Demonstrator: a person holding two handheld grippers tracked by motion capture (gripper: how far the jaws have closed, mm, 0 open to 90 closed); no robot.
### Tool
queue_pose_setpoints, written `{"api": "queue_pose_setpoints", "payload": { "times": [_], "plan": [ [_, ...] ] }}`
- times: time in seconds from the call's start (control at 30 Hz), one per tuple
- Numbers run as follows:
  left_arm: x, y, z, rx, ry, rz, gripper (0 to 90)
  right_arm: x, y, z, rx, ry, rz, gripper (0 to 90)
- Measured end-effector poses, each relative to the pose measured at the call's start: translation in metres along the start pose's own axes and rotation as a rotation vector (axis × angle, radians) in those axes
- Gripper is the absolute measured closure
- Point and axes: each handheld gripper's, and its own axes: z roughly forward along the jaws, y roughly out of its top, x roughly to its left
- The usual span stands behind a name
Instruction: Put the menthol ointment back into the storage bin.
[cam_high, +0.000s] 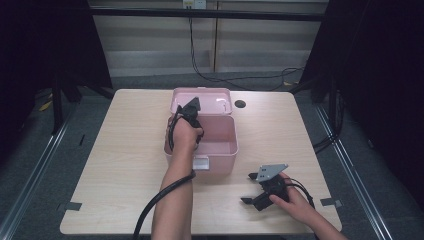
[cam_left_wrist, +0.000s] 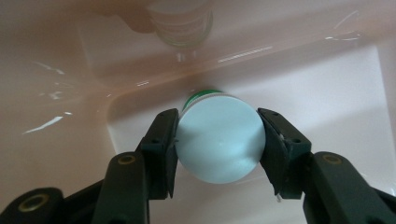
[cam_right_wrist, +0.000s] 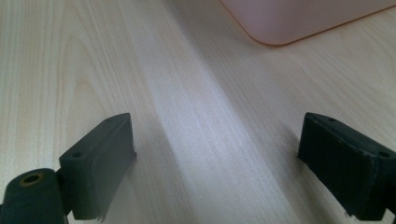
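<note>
An open pink plastic box (cam_high: 220, 162) stands in the middle of the table, its lid (cam_high: 215, 100) tipped back. My left gripper (cam_high: 192, 112) reaches down into it. In the left gripper view, that gripper (cam_left_wrist: 218, 115) is shut on a round white bottle with a green band (cam_left_wrist: 219, 140), one jaw pressing each side, just above the box's pale floor (cam_left_wrist: 327, 84). My right gripper (cam_high: 249, 188) rests low over the table near the front right, open with nothing between its jaws. In the right gripper view, this gripper (cam_right_wrist: 217, 126) faces bare wood and a corner of the pink box (cam_right_wrist: 289, 18).
The light wooden table (cam_high: 125, 150) has a small dark round hole (cam_high: 240, 104) right of the lid. A blurred ribbed shape (cam_left_wrist: 182, 23) shows on the box's inner wall above the bottle. Black cables (cam_high: 220, 77) lie on the floor beyond the far edge.
</note>
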Motion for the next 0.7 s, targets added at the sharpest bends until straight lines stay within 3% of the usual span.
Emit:
{"api": "queue_pose_setpoints", "payload": {
  "times": [0.3, 0.7],
  "plan": [
    [-0.0016, -0.0002, 0.0031, -0.009, -0.001, 0.021, 50.5, 0.0000, 0.0000, 0.0000, 0.000, 0.000, 0.000, 10.0],
    [-0.0015, -0.0017, 0.0042, -0.015, -0.009, 0.005, 47.6, 0.0000, 0.0000, 0.0000, 0.000, 0.000, 0.000, 10.0]
  ]
}}
